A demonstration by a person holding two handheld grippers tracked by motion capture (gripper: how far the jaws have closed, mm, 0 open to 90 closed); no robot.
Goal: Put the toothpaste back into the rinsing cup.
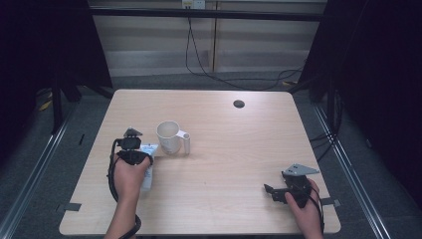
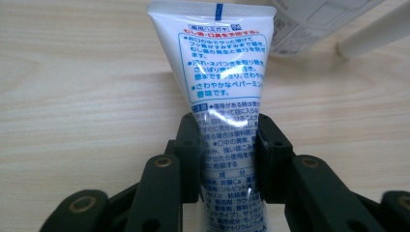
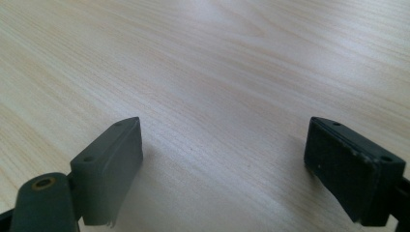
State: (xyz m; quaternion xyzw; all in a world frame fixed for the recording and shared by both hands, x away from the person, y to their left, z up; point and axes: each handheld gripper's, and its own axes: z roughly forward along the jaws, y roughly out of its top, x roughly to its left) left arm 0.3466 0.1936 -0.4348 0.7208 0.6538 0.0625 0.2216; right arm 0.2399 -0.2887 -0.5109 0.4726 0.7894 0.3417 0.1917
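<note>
Right, from above first: the left gripper (image 1: 133, 145) sits at the table's (image 1: 234, 149) left side, clamped on a white tube (image 1: 148, 172) that runs back under the hand toward the near edge. Just beyond it, a little to the right, stands a white mug (image 1: 169, 136), upright, handle turned right. Tube end and mug are near each other; whether they touch, I can't tell from here. Over at the near right corner the right gripper (image 1: 274, 193) rests low, pointing left, well apart from everything. A dark round hole (image 1: 239, 104) marks the far side of the table.

Now the left gripper view: there's the grip, both black pads pressed against the tube (image 2: 227, 96) from either side, about halfway along its length. Blue and red print covers it, and the flat crimped end points away from the camera. Behind that end, the mug (image 2: 309, 19) shows at the top right. Wood grain lies underneath.

And the right gripper view: jaws spread wide, nothing between them, only the pale table (image 3: 217, 72) below and ahead.
</note>
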